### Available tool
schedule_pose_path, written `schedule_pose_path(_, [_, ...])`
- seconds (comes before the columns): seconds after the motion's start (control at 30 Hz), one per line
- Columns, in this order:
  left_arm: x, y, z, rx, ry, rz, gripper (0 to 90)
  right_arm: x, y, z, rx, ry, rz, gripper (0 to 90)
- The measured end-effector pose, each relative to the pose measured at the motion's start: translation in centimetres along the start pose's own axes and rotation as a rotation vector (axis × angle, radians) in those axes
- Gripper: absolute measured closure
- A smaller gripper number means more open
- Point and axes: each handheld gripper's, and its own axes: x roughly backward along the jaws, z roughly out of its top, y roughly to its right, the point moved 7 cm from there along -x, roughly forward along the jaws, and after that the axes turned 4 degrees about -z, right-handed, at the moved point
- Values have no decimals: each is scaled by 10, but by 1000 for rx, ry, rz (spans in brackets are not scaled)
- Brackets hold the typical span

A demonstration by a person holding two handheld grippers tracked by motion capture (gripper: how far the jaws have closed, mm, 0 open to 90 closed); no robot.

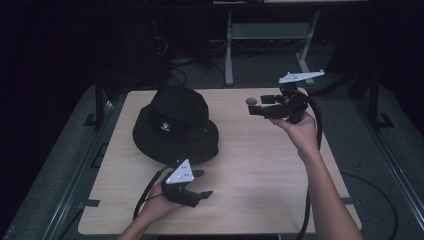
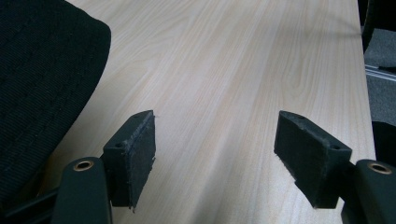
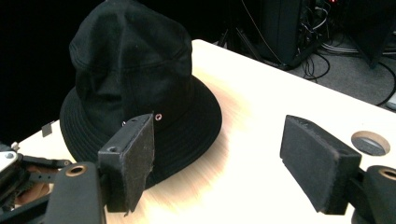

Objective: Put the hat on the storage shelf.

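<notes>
A: The black bucket hat [image 1: 175, 125] sits on the left half of the wooden surface [image 1: 260, 165], crown up and brim flat. How will it handle, in your opinion?

B: I think it is light and soft, a cloth that folds easily. It is not fragile and not slippery, but the crown will collapse if pressed. The brim is the better place to take hold, at the near edge or at the right edge, where it lies thin on the surface.

A: And the two grippers?

B: The left hand-held gripper [image 1: 202, 182] rests low just in front of the brim, jaws wide apart and nothing between them. In the left gripper view the brim [image 2: 42, 84] is just beside its left pad. The right hand-held gripper [image 1: 255, 106] is raised at the far right, aimed toward the hat [image 3: 135, 88], also wide open and empty.

A: Anything in the way?

B: Not much. There is a round cable port [image 3: 370, 142] in the surface near the right gripper, and cables [image 3: 345, 46] on the floor behind. The way to the brim looks free
</notes>
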Motion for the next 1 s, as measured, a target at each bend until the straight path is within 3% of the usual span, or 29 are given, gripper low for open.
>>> schedule_pose_path(1.0, [-1, 3, -2, 2, -11, 2, 277, 37, 7, -62, -65, 2, -48, 196])
